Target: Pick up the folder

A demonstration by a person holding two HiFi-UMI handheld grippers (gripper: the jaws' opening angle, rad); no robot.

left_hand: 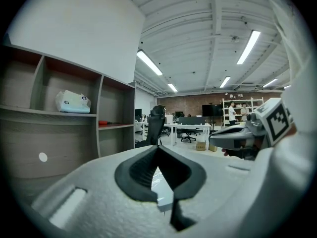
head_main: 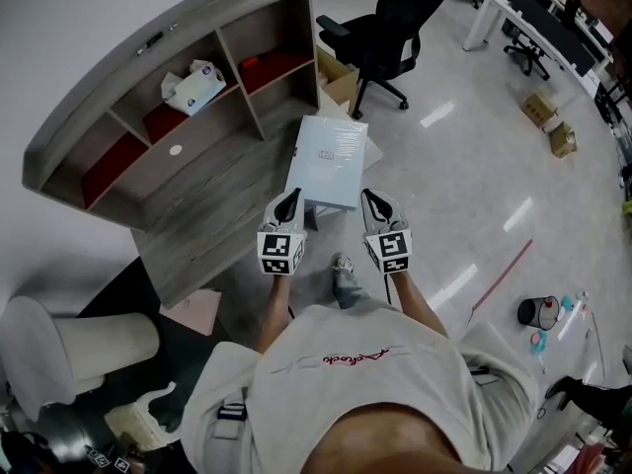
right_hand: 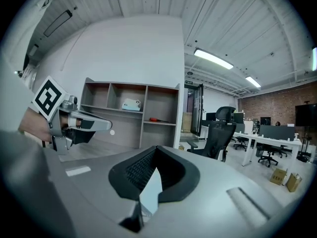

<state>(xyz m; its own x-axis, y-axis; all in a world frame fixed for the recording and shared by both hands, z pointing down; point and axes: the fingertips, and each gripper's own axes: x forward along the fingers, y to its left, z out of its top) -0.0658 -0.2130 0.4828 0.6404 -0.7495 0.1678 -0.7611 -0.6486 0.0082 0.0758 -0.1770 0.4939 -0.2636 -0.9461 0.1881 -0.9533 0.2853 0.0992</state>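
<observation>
**Folder gripped at two points to keep it level**

Nearest the person, the left gripper (head_main: pixel 289 198) and right gripper (head_main: pixel 373 198) sit side by side, pointing forward and slightly downward. Each is clamped on the near edge of the folder (head_main: pixel 328 161). The two spaced grips likely stop it sagging. It hangs over the right edge of the desk (head_main: pixel 202 210), with the shelf unit (head_main: pixel 148 77) beyond.

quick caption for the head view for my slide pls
Left claw and right claw clamp the near edge of a pale blue folder by a wooden desk with shelves.
</observation>
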